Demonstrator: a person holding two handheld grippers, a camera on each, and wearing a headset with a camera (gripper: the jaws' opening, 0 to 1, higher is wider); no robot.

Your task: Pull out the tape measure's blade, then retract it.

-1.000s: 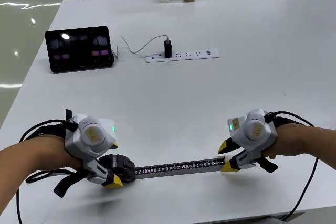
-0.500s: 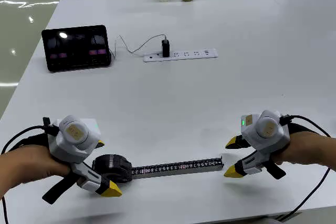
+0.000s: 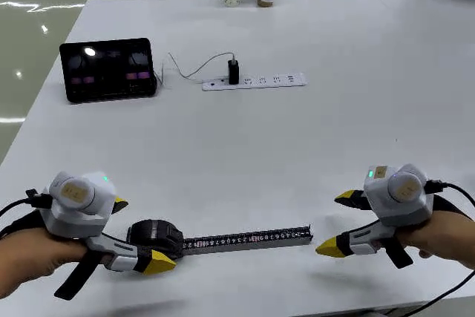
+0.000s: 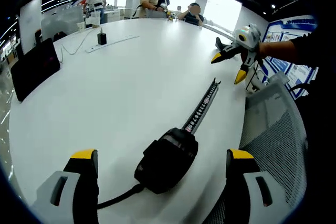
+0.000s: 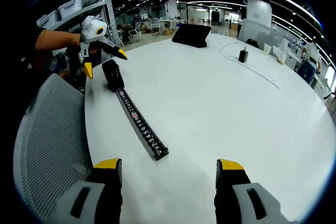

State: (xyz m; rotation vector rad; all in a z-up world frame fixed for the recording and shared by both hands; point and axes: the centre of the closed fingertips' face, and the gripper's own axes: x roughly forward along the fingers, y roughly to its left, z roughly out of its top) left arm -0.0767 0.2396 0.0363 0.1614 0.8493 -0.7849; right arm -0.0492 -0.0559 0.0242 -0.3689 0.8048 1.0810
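Left gripper (image 3: 139,232) spread wide, tape measure case (image 3: 157,236) between jaws, unclamped. Blade (image 3: 249,240) out flat; tip just short of right gripper (image 3: 335,222), also spread.

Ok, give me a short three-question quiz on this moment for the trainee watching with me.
1. True or false: the right gripper is shut on the blade.
2. What sits between the open jaws of the left gripper? A. nothing B. the tape measure's case C. the blade's tip
3. Short answer: is the blade pulled out or retracted?
Key: 1 false, it is open and apart from the blade's tip. 2 B. 3 pulled out, lying flat on the table.
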